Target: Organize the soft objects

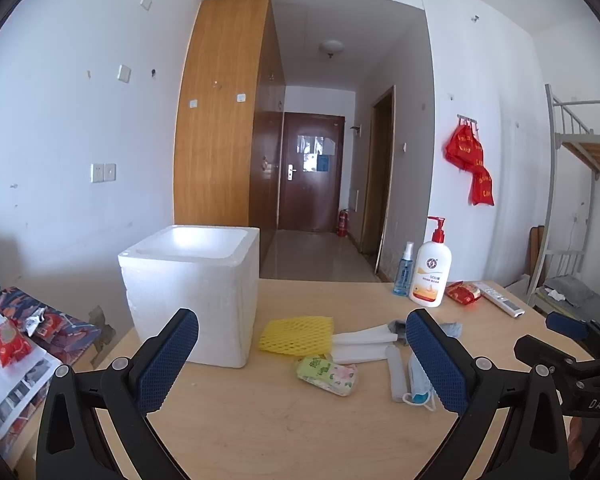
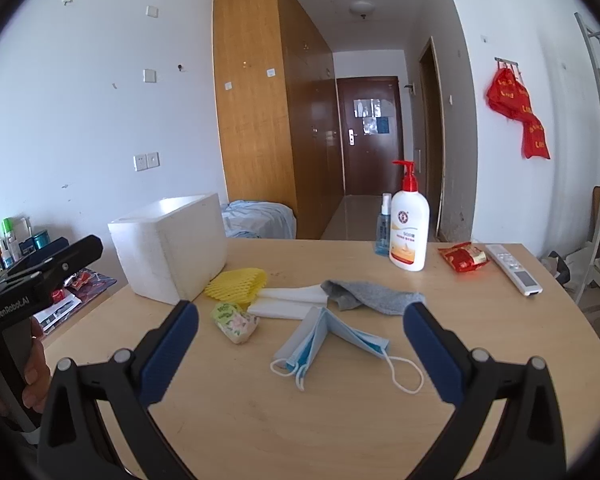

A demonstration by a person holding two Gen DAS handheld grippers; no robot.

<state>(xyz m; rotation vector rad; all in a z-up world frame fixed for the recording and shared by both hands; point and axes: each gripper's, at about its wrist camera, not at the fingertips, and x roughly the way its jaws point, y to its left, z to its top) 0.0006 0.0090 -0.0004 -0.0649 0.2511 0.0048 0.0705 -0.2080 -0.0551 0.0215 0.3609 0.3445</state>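
1. Nothing looks sorted yet, as far as I can judge: the soft things all lie loose on the counter (image 2: 340, 420), and I cannot see down to the bottom of the foam box (image 1: 192, 292), so whether anything is in it I cannot tell.
2. My left tool (image 1: 302, 364) is spread wide and holds nothing; my right tool (image 2: 300, 354) is likewise released and bare.
3. The soft things lie in a cluster just right of the box: the yellow foam net (image 2: 238, 284) nearest it, the white folded cloth (image 2: 290, 300) touching the net, the grey sock (image 2: 370, 294) overlapping the cloth's far end, the tissue pack (image 2: 236, 322) near me, and the blue face masks (image 2: 328, 340) between my right tool's fingers.
4. All five remain to be moved, I'd say, presumably into the box.
5. The counter is pale wood; at its far side stand a lotion bottle (image 2: 409, 228) and a spray bottle (image 2: 383, 226), with a red snack packet (image 2: 463, 258) and a remote (image 2: 514, 269) to their right.
6. Beyond are white walls, a wooden wardrobe (image 2: 256, 104), a hallway to a dark door (image 2: 367, 136), and red bags (image 2: 518, 114) on a wall hook.
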